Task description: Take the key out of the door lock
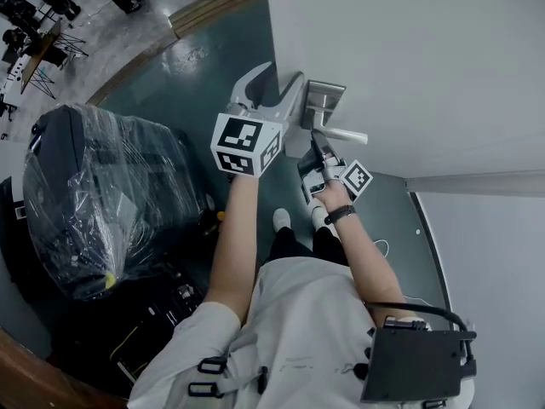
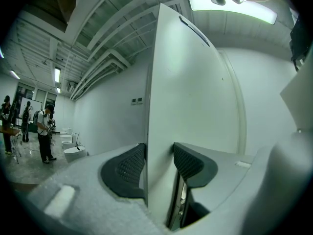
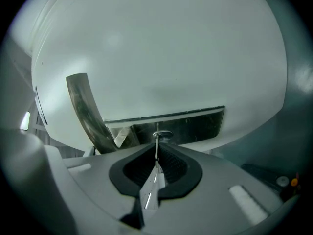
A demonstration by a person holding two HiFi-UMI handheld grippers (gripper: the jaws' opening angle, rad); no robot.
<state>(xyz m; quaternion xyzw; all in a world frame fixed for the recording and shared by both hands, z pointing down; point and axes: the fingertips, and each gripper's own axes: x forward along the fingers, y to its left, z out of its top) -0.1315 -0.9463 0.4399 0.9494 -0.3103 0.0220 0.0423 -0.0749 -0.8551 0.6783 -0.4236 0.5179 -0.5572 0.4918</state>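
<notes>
The white door stands at the right in the head view, with a steel lock plate and a lever handle. My right gripper is at that plate. In the right gripper view the thin silver key lies edge-on between the black pads, and its blade reaches the keyhole cylinder in the lock plate. The right gripper is shut on the key. My left gripper is shut on the door's edge, one pad on each face.
A large black object wrapped in clear plastic stands to the left on the dark green floor. The curved handle rises just left of the keyhole. People and white fixtures are far off beyond the door.
</notes>
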